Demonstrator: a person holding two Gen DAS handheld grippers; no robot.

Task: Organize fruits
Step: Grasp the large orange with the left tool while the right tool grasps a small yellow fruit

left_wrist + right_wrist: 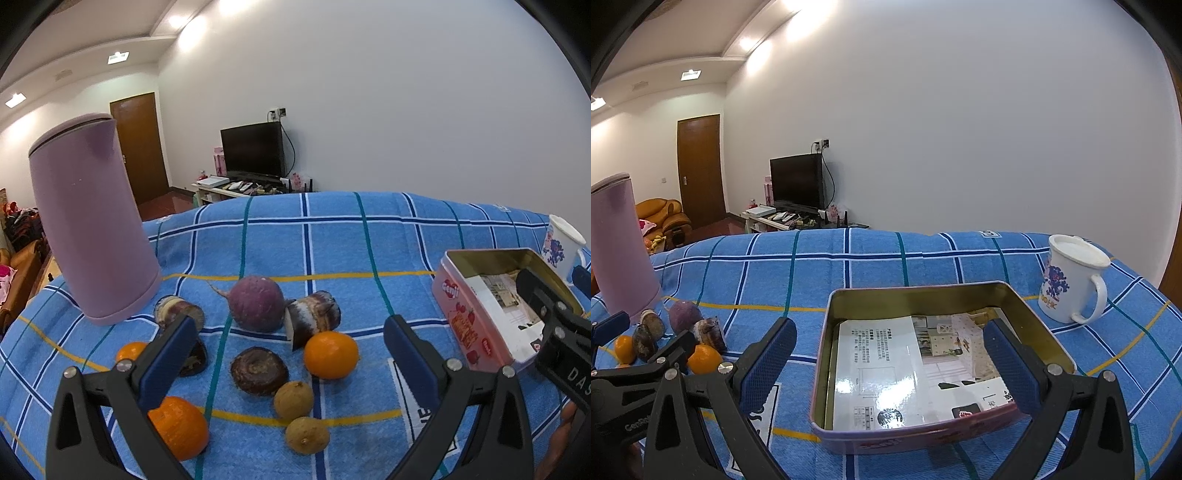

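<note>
Both claws gaped wide, empty — left gripper [291, 354] over the fruits [330, 354], right gripper [890, 354] over the tin [1039, 325] at three o'clock.

Both grippers open, nothing held
Left gripper [291, 354] jaws wide at frame bottom; right gripper [890, 363] likewise.

A blue towel [332, 251] checked with white, navy, teal and yellow lines carries orange tangerines [331, 354], tan longans [293, 400], a purple radish [256, 303], a lilac kettle [88, 229], a pink tin [923, 439] with gold inside, and a white mug [1067, 284] printed in blue.
</note>
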